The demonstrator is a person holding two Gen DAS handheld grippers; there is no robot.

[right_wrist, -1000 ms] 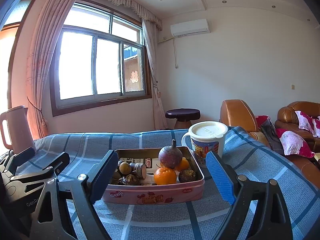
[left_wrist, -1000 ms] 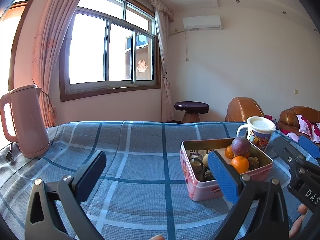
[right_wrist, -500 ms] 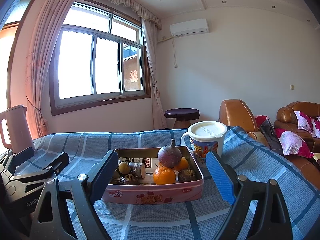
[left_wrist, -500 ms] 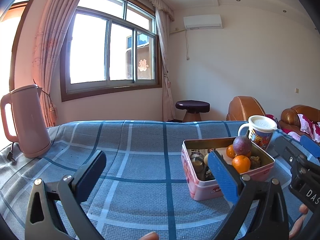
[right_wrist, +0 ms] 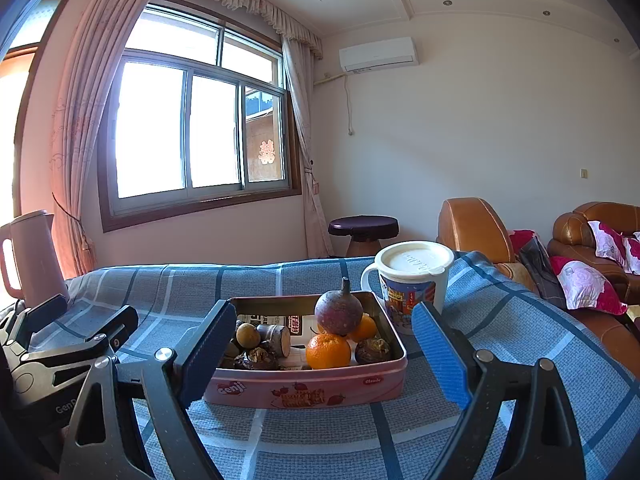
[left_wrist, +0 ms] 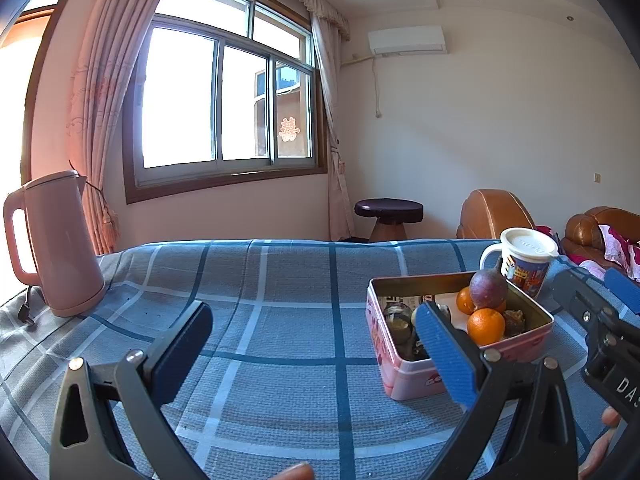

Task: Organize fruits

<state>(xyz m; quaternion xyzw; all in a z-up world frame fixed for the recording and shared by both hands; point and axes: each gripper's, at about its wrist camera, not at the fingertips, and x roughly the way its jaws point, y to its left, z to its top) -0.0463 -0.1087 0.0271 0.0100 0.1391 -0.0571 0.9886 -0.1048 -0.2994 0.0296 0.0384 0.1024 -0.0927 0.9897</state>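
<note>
The blue plaid tablecloth [left_wrist: 280, 320] runs out ahead of both my pairs of fingers and carries everything, which is why I can hold both tools low over it with nothing under them. Far off beyond my left gripper's [left_wrist: 316, 348] left finger stands the pink electric kettle [left_wrist: 56, 244], well apart from the fruit and out of my way. Straight ahead between the fingers of my right gripper [right_wrist: 324, 356] sits the pink biscuit tin [right_wrist: 312, 388], open-topped, its long side squared to me, so I judge that hand is the one lined up on it; from my left gripper the same tin lies ahead and off past the right finger. Just behind the tin's far right corner, close by or touching it, stands the lidded printed mug [right_wrist: 412, 280]. The fruits all lie inside the tin: a dark purple passion fruit [right_wrist: 339, 310] with its stalk up rides on top of two oranges, the nearer orange [right_wrist: 328, 350] toward my right finger's side and the other orange [right_wrist: 366, 328] half hidden behind it; a small yellow-brown round fruit [right_wrist: 248, 334], a cut brown stub [right_wrist: 276, 338] and some wrinkled dark lumps [right_wrist: 256, 360] fill the side nearer my left finger. Both pairs of fingers are spread wide and hold nothing. The fruit piled in one tin would fit a sorted pile as well as a heap waiting to be sorted; I cannot tell which.
</note>
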